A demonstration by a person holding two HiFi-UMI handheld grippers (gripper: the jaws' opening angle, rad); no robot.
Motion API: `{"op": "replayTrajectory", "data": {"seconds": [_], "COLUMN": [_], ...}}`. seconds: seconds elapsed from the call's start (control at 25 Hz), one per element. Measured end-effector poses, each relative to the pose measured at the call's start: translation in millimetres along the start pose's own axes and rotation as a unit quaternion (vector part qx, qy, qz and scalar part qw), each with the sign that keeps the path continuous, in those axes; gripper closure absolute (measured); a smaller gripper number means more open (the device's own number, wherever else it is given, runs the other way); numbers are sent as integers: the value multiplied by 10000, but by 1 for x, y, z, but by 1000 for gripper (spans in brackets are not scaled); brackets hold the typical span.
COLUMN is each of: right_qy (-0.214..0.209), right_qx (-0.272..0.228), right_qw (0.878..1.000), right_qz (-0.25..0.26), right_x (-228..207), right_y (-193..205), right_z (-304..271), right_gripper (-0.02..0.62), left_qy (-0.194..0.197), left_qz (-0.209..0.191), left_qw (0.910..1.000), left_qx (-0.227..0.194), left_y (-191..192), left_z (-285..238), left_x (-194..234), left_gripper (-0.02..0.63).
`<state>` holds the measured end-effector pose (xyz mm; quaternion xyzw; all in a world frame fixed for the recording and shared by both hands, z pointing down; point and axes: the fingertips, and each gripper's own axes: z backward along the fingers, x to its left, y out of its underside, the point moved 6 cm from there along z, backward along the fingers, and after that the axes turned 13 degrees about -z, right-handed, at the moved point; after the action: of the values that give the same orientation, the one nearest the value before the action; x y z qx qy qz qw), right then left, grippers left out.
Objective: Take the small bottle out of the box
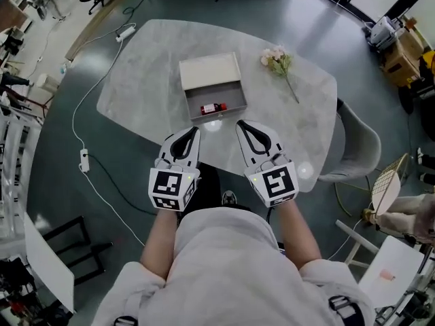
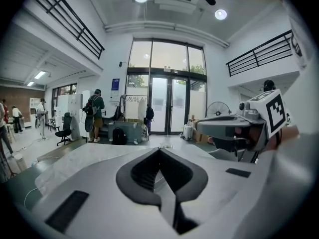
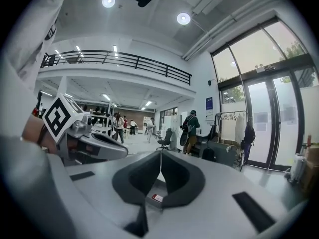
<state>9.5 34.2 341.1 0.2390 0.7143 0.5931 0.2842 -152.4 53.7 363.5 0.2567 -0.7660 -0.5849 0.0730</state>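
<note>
While left tongs (image 1: 195, 130), right tongs (image 1: 240, 123) closed: one bottle (image 1: 213, 108) in one box (image 1: 212, 92).

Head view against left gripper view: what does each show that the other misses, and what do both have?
Only the head view: the open grey rectangular box holding the small red bottle, the pink flower sprig and the white power strip. Only the left gripper view: tall glass entrance doors, a standing fan, a person with a backpack. Both: the pale marble table, the shut left tongs and the right tongs.
</note>
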Motion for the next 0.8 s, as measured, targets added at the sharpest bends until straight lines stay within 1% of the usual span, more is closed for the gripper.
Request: {"op": "replayTrajectory", "data": {"seconds": [0.12,0.28,0.44,0.56,0.6,0.68,0.8], "right_qy": [100,170,322,435,498,649,857], "right_qx": [99,293,428,571,614,697,823], "right_qw": [9995,9986,9966,9944,9931,9898,9863], "right_qz": [-266,-411,-623,-776,-866,-1064,-1141], "right_x": [-11,-24,-37,-54,-56,-60,-68], "right_y": [2,12,26,39,44,55,66], "right_z": [-23,-50,-76,-92,-96,-101,-105], "right_gripper": [569,569,569,569,569,569,569], "left_qy": [423,986,1614,1872,1979,2259,2709], "left_qz": [-101,-142,-379,-555,-604,-721,-956], "left_qw": [9989,9938,9818,9742,9707,9606,9394], "left_qx": [171,490,930,1134,1221,1453,1870], "left_y": [2,11,25,32,35,44,62], "left_z": [-30,-67,-103,-132,-139,-151,-169], "left_x": [14,33,49,56,59,62,61], "left_gripper": [584,583,584,583,583,584,584]}}
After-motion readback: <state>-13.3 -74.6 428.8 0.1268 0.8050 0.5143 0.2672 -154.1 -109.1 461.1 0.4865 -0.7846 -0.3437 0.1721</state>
